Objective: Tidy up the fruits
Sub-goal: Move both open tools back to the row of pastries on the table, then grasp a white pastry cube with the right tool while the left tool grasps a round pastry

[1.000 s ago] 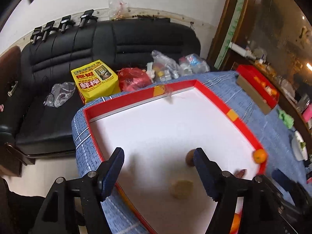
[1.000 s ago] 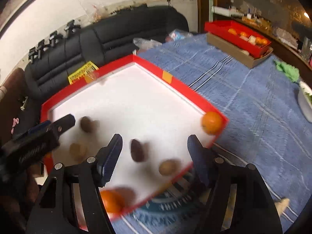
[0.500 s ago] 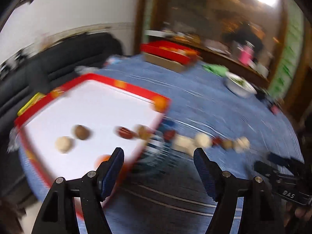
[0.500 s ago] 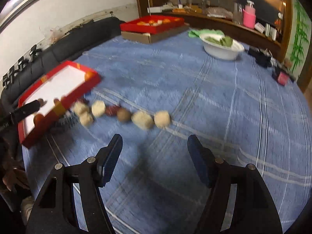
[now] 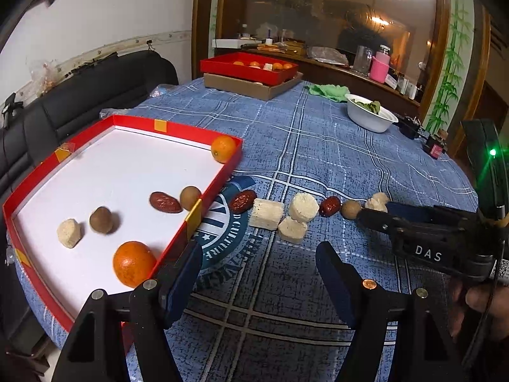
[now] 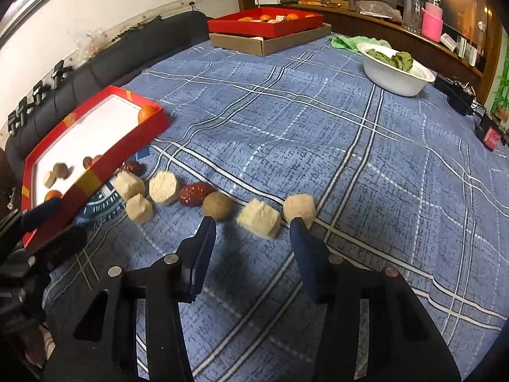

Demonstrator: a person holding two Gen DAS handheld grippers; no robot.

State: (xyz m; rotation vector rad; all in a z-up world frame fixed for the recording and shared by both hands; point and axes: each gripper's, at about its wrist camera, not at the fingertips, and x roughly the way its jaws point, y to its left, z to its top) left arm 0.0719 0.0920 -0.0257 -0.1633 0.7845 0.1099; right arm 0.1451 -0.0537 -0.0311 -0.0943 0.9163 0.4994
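Observation:
A red tray (image 5: 203, 133) with a white floor sits at the table's left; it also shows in the right wrist view (image 6: 127, 141). In it lie two oranges (image 5: 133, 262), a red date (image 5: 164, 202), two brown round fruits and a pale chunk. On the blue cloth a row of pale chunks (image 6: 259, 218), red dates (image 6: 194, 193) and a brown round fruit (image 6: 217, 206) lies beside the tray. My right gripper (image 6: 253, 232) is open, its fingers on either side of a pale chunk. My left gripper (image 5: 257, 256) is open and empty above the cloth, beside the tray's near corner.
A second red tray with oranges (image 5: 248, 67) sits on a cardboard box at the far side. A white bowl of greens (image 6: 394, 70), a green cloth (image 5: 327, 90) and small black devices (image 6: 461, 95) lie on the far right. A black sofa (image 5: 79, 102) stands behind the tray.
Both grippers have swung from over the red tray to the right. The right gripper has closed in low on the row of fruit on the cloth. Both stay open.

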